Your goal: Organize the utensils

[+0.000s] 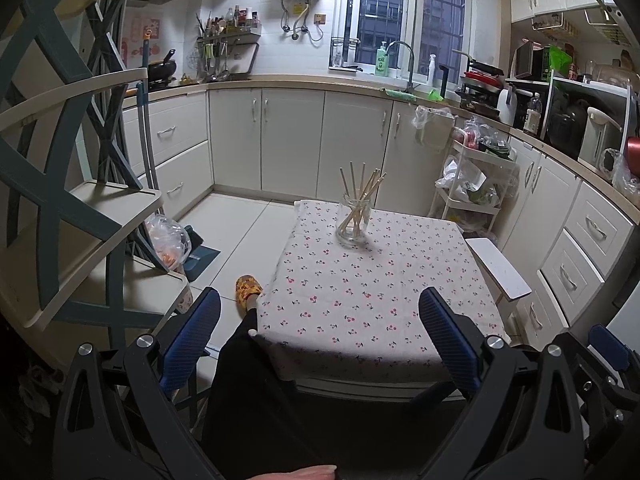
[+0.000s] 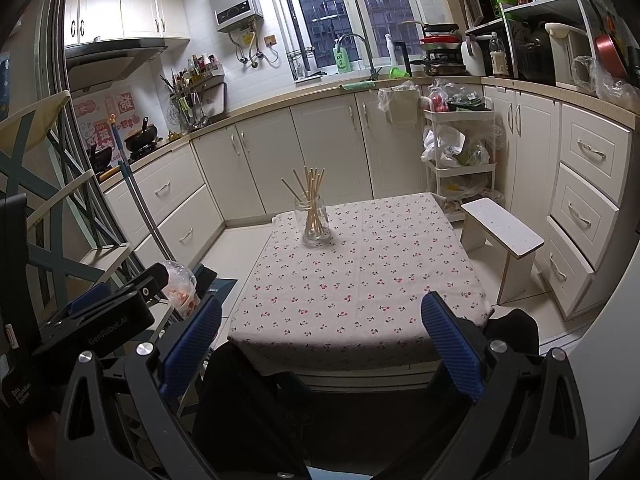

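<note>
Both the left tongs (image 1: 320, 334) and right tongs (image 2: 322, 338) gape wide, holding nothing. The chopsticks (image 1: 362, 194) stand in a glass jar (image 1: 354, 222) at mid-frame, on the tabletop (image 1: 360, 300) with its cherry-print cloth.

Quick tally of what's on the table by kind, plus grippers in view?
Glass jar: 1
Chopsticks standing in the jar: about 8; they overlap, so the exact number is unclear
Cherry-print tablecloth: 1
Grippers: 2, left gripper and right gripper, both open and empty
Total: about 12
</note>
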Available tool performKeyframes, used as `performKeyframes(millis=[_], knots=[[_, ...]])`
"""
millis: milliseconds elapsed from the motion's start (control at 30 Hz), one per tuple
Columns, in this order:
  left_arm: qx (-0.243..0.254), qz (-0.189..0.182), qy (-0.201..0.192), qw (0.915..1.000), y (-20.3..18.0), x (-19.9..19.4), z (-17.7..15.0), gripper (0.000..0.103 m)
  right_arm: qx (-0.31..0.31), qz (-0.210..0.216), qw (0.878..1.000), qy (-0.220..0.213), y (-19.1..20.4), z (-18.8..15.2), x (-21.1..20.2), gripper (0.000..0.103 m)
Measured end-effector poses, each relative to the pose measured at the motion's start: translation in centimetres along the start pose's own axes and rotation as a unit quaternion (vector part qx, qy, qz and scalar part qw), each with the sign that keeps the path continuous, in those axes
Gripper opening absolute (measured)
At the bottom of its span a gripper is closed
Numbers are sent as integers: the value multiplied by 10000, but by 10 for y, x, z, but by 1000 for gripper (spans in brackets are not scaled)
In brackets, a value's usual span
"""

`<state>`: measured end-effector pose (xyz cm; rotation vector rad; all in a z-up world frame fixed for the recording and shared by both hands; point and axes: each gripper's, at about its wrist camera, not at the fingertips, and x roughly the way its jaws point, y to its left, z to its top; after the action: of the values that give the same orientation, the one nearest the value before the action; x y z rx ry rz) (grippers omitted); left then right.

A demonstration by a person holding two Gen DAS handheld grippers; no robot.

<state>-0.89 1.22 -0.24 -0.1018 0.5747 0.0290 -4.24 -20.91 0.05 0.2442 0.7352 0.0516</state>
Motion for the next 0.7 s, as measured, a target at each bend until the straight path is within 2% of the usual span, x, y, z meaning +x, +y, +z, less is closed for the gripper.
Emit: performKeyframes(millis=[433,600,700], knots=[[-1,-143,208,9997,3,9,-2,95,8,6,10000,15,1,-1,0,96],[127,-55,-167,9998,2,-2,-2,95,10,4,10000,12,1,0,0,96],[145,-75,-137,9998,1,-1,-1,95,2,1,10000,-13,2,-1,-1,96]])
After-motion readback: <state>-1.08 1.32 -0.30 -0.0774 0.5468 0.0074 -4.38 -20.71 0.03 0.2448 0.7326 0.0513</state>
